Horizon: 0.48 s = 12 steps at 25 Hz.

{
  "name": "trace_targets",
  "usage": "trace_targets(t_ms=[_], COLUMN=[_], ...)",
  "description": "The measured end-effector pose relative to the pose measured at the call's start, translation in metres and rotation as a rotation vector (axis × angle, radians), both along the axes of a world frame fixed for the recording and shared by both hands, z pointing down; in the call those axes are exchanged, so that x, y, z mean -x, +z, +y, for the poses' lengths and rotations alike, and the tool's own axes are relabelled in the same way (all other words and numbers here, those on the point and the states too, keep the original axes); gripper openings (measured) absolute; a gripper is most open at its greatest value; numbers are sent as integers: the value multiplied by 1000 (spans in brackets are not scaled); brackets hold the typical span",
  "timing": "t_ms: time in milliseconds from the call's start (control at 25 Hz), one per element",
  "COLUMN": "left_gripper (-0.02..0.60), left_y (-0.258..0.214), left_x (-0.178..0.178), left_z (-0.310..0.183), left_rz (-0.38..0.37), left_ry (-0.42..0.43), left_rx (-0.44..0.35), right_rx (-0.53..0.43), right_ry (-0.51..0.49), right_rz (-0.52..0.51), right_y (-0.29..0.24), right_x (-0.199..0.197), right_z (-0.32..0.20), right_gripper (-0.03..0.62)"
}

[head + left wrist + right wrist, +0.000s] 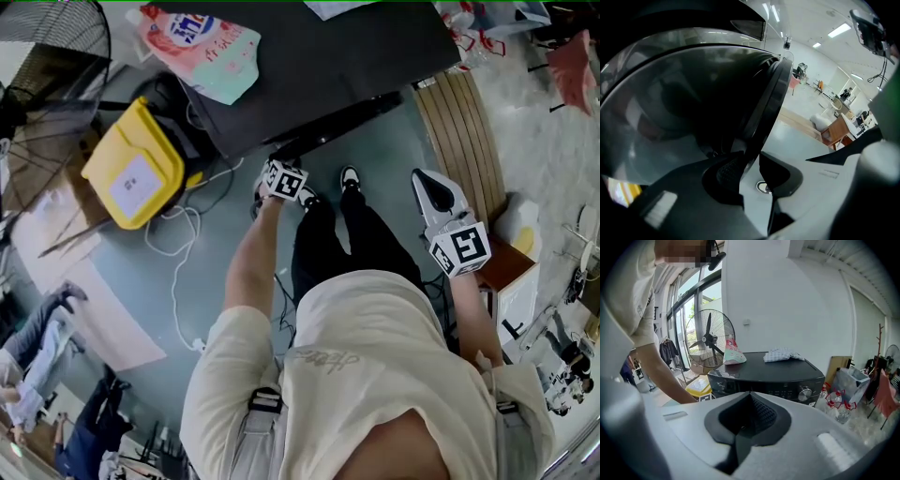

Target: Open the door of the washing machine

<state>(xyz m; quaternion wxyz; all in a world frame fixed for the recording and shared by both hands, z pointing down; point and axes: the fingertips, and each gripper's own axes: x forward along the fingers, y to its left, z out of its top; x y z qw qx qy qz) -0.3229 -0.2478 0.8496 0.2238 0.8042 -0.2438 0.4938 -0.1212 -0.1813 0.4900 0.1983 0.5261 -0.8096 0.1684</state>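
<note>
- The left claw (749, 165) is narrowed onto the rim of the door (771, 103), pads pressing it.
- The right claw (749, 420) is closed and empty, clear of the washing machine (768, 373).
- Behind the door's glass it is too dark to tell anything.

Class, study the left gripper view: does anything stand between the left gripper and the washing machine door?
Nothing visible does. The left gripper has the dark rim of the door between its jaws, with one pad on each side of it, so no object separates the two.
</note>
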Motion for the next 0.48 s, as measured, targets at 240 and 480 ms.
trace_targets(t_ms=[240, 480], left_gripper=[114, 109], left_y=[2, 4], left_x=[-5, -11], left_z=[17, 40], left_rz=[14, 25], left_ry=[-5, 20], left_rx=[6, 32], right_rx=[0, 6], right_ry=[24, 54], right_rz=[4, 5], right_y=[3, 6], right_x=[1, 0], right_z=[12, 25], right_gripper=[1, 2])
